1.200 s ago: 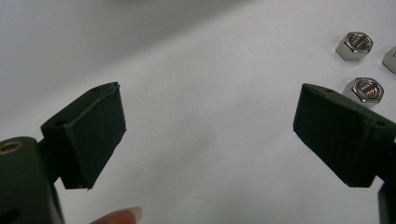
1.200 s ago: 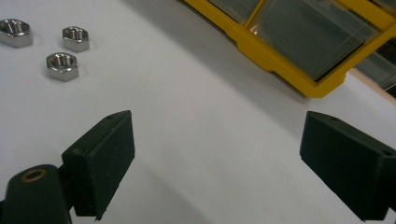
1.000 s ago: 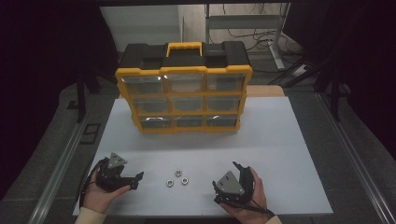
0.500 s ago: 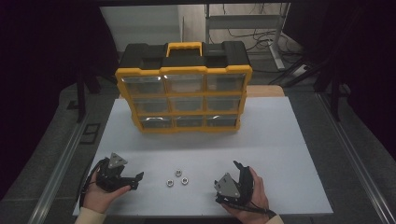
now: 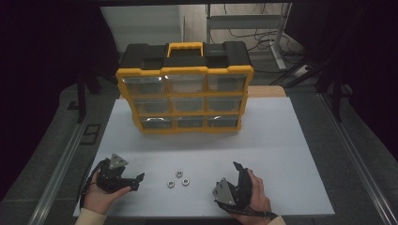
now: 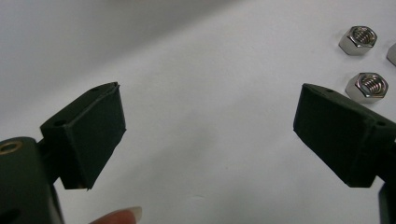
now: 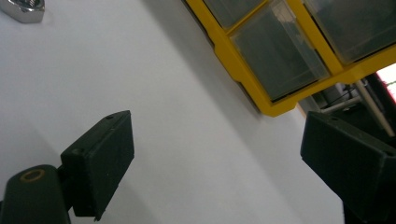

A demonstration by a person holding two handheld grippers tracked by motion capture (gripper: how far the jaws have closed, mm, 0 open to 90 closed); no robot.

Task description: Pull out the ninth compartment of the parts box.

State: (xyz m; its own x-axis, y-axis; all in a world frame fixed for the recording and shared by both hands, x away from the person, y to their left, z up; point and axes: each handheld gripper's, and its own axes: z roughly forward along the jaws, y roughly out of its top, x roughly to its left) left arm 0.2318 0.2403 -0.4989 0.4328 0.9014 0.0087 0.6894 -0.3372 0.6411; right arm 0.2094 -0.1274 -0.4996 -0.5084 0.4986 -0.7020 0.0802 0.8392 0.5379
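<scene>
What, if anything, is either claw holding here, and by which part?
Nothing is held. The left claw and right claw both stand open over the white table, and the three nuts lie untouched between them.

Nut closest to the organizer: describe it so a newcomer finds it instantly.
Start at the yellow and black drawer organizer at the back of the white table. Come toward the near edge, between the left gripper and right gripper, to three small steel hex nuts. It is the rearmost nut, the peak of their triangle.

Three nuts (image 5: pixel 179 179) on the table (image 5: pixel 281 140) between both tools, drawer organizer (image 5: pixel 184 89) well behind.
</scene>
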